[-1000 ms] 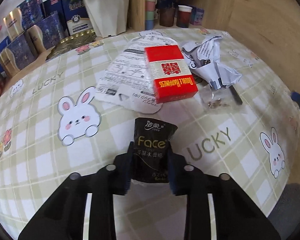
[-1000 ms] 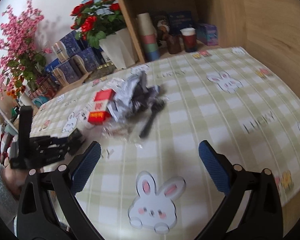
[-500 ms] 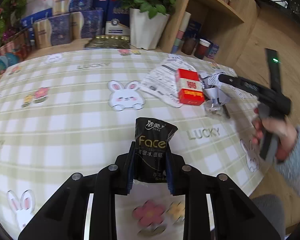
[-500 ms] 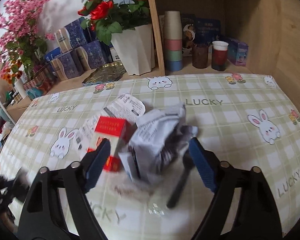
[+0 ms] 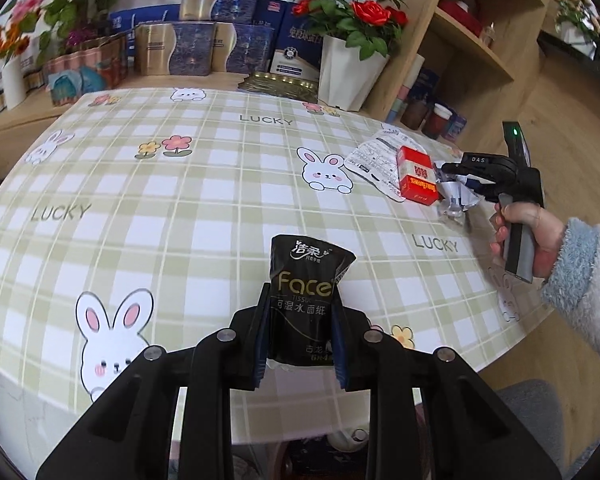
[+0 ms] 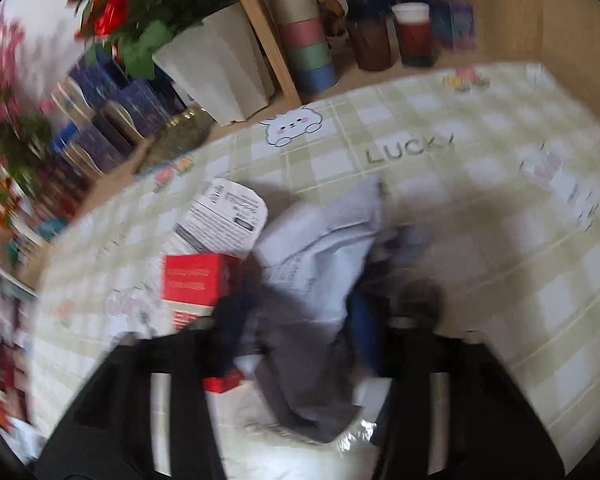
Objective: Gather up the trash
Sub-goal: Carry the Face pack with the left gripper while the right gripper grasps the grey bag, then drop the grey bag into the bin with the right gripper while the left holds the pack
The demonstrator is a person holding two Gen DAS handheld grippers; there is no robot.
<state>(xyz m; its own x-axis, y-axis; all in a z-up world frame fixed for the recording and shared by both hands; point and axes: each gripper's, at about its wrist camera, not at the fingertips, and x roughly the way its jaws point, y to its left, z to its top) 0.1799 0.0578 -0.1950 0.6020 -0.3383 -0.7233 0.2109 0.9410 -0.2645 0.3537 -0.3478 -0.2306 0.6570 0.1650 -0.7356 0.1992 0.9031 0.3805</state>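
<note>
The black tissue packet (image 5: 306, 304) is pinched in the left gripper (image 5: 300, 340) above the table's near edge. The right gripper (image 6: 300, 320) is closing around the crumpled grey bag (image 6: 324, 256) beside the red box (image 6: 196, 280); only the bag should be caught.

The left gripper (image 5: 300, 344) is clamping a black tissue pack (image 5: 306, 296) upright between its fingers; the right gripper (image 6: 300, 320), held in a hand (image 5: 528, 232) wearing a fuzzy blue sleeve (image 5: 584, 280), is closing its jaws around crumpled paper (image 6: 320, 276).
</note>
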